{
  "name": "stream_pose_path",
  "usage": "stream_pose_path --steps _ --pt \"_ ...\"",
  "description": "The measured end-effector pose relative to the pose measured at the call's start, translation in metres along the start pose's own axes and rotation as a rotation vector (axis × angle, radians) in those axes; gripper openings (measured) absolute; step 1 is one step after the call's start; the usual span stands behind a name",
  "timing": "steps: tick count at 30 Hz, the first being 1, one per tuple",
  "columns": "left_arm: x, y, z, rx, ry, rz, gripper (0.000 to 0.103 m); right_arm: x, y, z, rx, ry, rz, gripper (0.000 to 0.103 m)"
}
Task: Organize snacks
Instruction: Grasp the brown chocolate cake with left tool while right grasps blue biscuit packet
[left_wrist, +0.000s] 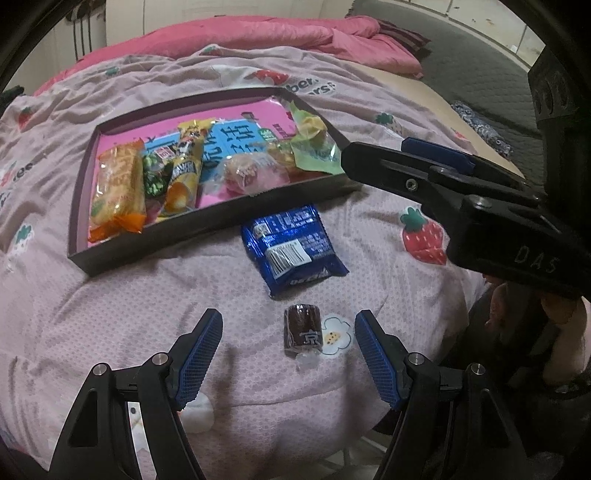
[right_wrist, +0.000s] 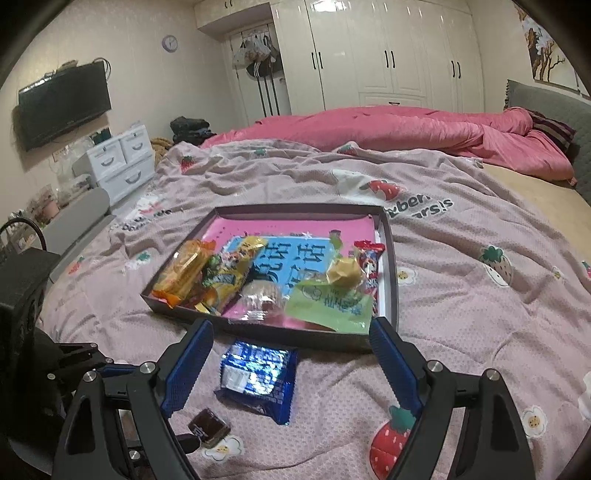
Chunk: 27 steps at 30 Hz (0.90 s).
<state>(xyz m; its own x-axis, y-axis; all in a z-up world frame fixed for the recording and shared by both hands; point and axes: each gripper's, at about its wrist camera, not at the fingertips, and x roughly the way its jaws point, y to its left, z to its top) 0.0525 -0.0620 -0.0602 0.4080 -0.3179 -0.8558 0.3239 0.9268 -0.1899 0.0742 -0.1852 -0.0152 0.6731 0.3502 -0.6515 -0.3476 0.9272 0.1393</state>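
A small dark brown wrapped candy (left_wrist: 301, 330) lies on the pink bedspread, between the open jaws of my left gripper (left_wrist: 288, 328) but untouched by its pads. Just beyond it lies a blue snack packet (left_wrist: 291, 247). Behind that stands a dark shallow tray (left_wrist: 221, 218) with a pink lining, filled with several snacks. In the right wrist view my right gripper (right_wrist: 291, 338) hovers open and empty above the blue packet (right_wrist: 258, 380), with the brown candy (right_wrist: 208, 428) near its left finger. The tray (right_wrist: 317, 338) sits just ahead of the fingertips. The right gripper's body (left_wrist: 461, 192) shows at right in the left wrist view.
A rumpled pink duvet (right_wrist: 388, 129) lies across the far side of the bed. White wardrobes (right_wrist: 388, 55) line the back wall, and a TV (right_wrist: 62, 103) and white drawers (right_wrist: 118, 162) stand at left. A person's hand (left_wrist: 554, 332) shows at the right.
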Motion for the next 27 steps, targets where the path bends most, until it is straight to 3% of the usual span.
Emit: stream_pose_path --steps 13,18,27 --pt "0.018 -0.002 -0.005 -0.018 0.055 -0.046 0.074 0.008 -0.005 -0.006 0.023 0.049 -0.027 0.086" --pt "0.024 -0.006 -0.006 -0.007 0.066 -0.071 0.057 0.013 -0.007 -0.008 0.031 0.075 -0.026 0.086" --pt "0.04 -0.005 -0.004 -0.038 0.09 -0.088 0.043 0.035 -0.001 -0.018 0.034 0.165 0.013 0.086"
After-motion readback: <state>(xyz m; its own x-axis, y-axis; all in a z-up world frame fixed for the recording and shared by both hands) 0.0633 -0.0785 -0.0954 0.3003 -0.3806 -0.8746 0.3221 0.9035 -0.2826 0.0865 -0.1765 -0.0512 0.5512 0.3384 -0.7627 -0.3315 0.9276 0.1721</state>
